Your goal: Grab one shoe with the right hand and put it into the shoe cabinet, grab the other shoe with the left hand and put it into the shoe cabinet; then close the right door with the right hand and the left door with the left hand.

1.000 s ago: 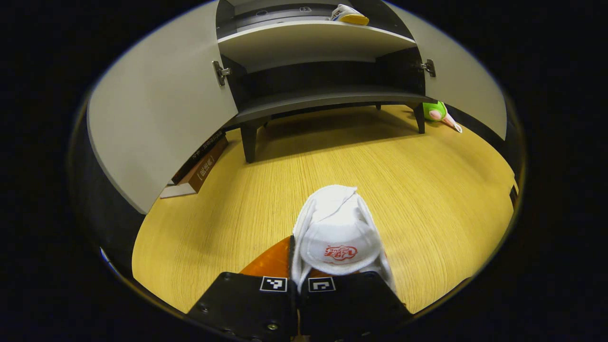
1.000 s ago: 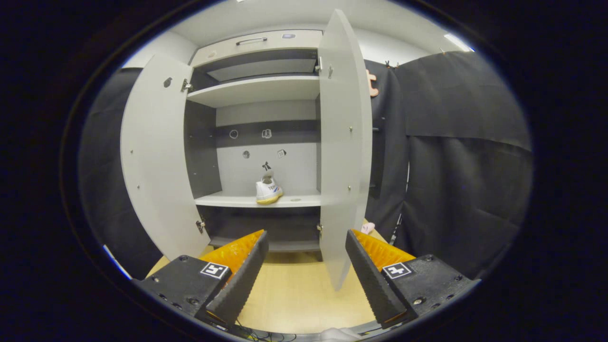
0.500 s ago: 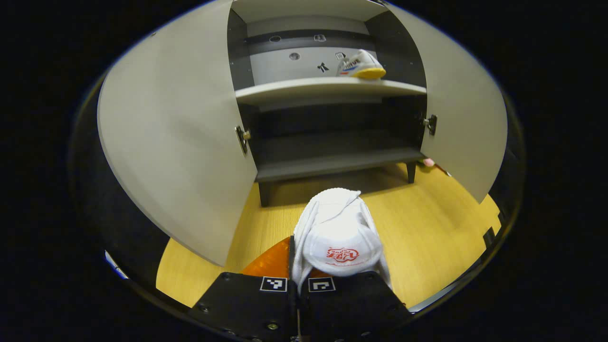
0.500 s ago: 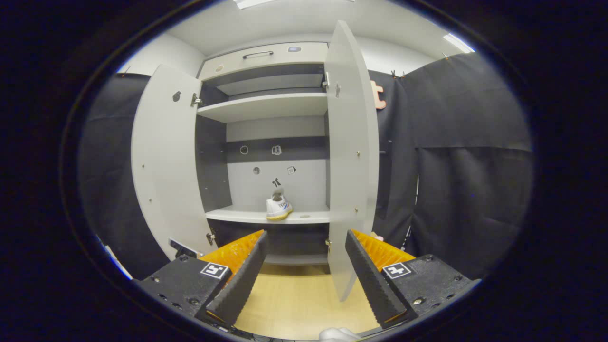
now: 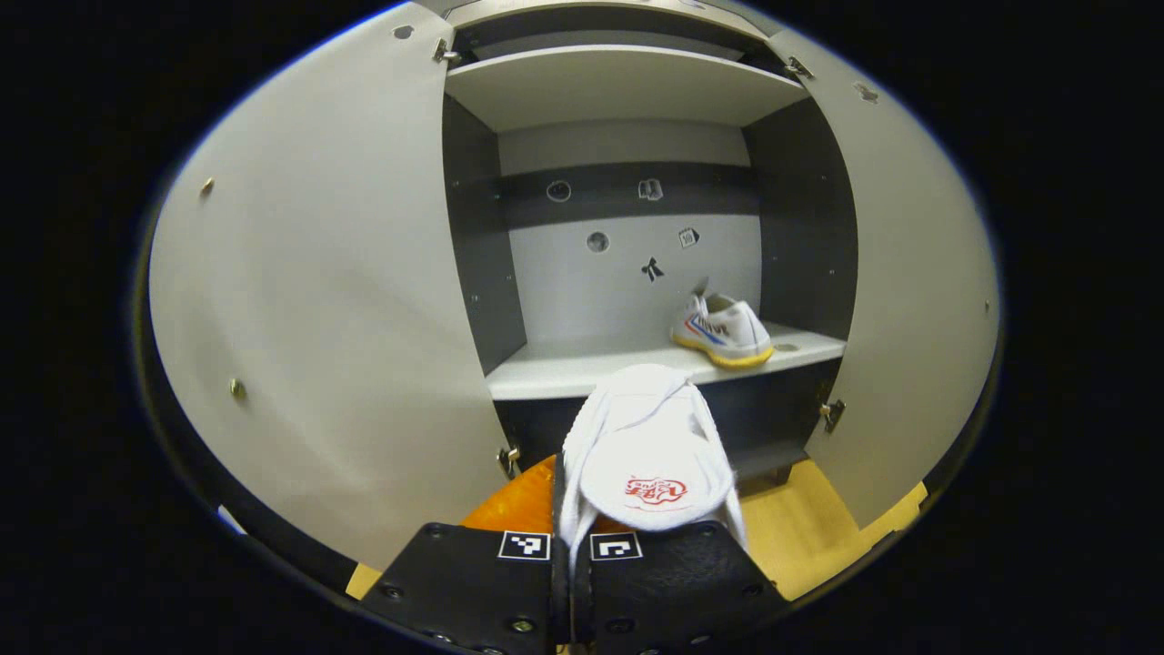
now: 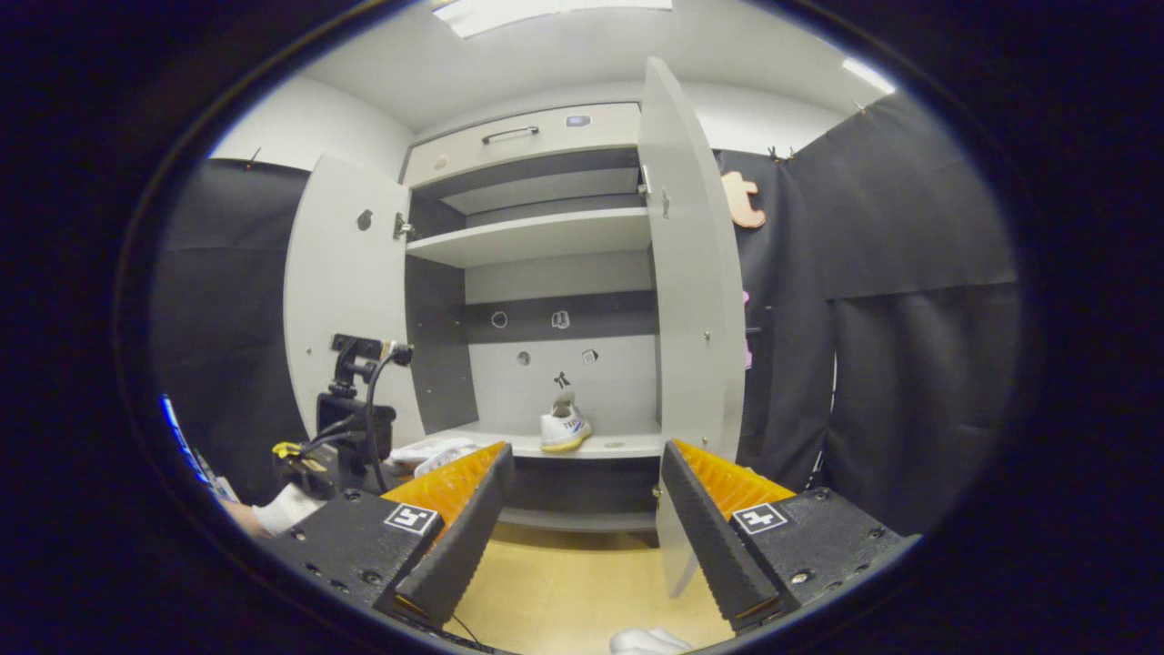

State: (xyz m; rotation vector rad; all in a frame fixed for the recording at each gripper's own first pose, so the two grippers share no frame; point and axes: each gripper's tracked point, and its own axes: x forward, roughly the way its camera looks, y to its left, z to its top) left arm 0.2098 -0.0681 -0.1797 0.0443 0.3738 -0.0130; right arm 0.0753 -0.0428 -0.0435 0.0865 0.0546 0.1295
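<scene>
Raised toward the shelf (image 5: 582, 368), left gripper (image 5: 571, 550) jaws clamp a shoe (image 5: 647, 455).

The floor (image 6: 582, 591) is yellow wood. Black cloth (image 6: 909, 364) hangs along the wall on both sides. Above it the wall (image 6: 309, 123) is white. A long bright light (image 6: 546, 11) shines on the white ceiling (image 6: 582, 45).

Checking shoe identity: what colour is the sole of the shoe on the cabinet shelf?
Yellow, under a white shoe; clearest in the left gripper view.
</scene>
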